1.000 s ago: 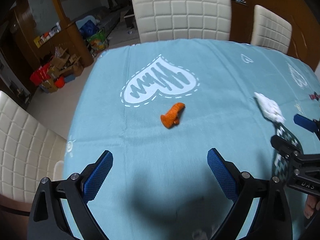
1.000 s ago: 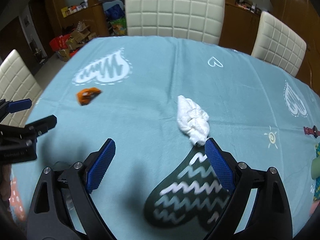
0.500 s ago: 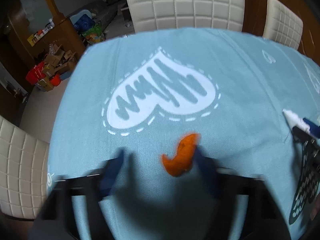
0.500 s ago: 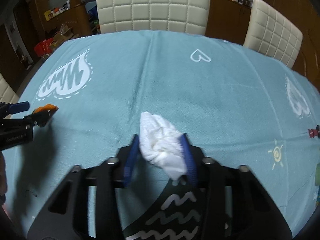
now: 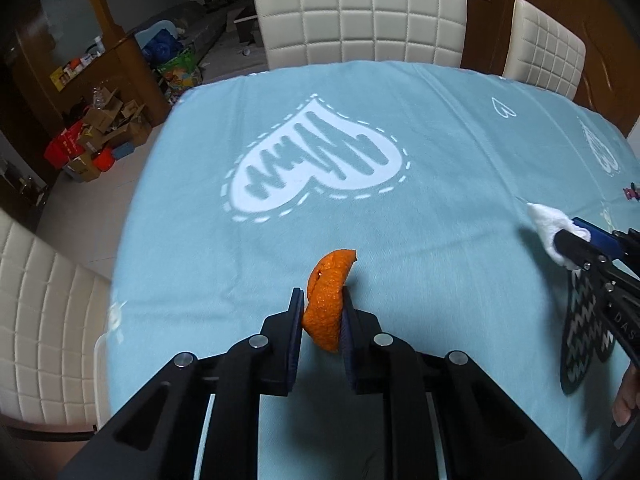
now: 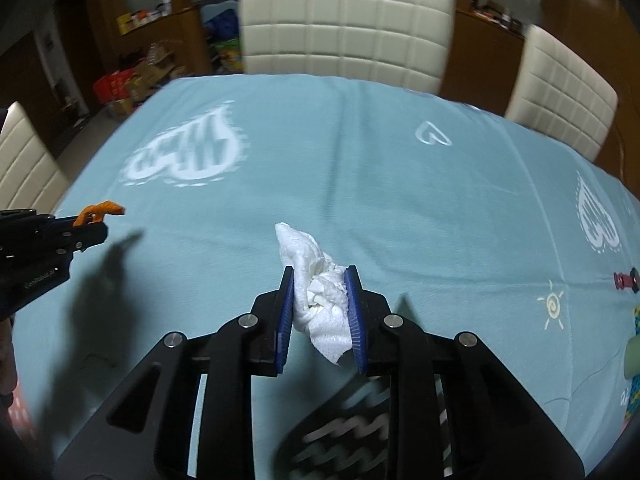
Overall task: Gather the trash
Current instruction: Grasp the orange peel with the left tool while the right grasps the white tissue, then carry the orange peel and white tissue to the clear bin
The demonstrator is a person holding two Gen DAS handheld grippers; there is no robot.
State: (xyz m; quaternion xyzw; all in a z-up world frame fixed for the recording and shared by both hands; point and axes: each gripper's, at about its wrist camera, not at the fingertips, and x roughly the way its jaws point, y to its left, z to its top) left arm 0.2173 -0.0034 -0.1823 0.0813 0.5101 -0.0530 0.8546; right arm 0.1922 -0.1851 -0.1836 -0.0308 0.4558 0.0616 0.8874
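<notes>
Two hand-held grippers over a table covered by a light blue cloth. Compared with a second ago, when both sets of jaws stood wide apart above the cloth, both have just been closing and each now has a piece of trash between its pads. The left gripper is clamped on the orange peel, which earlier lay free at about 12 o'clock from it, just below the white heart print. The right gripper is clamped on the crumpled white tissue, which earlier lay ahead of its right finger.

In the left wrist view the right gripper enters at 3 o'clock with the tissue in its tip; in the right wrist view the left one enters at 9 o'clock holding the peel. The lower end of each item is hidden behind the pads, so contact with the cloth cannot be judged. The dark heart print at 6 o'clock is blurred and partly covered by the gripper frame. A fingertip shows, cut off at the edge.
</notes>
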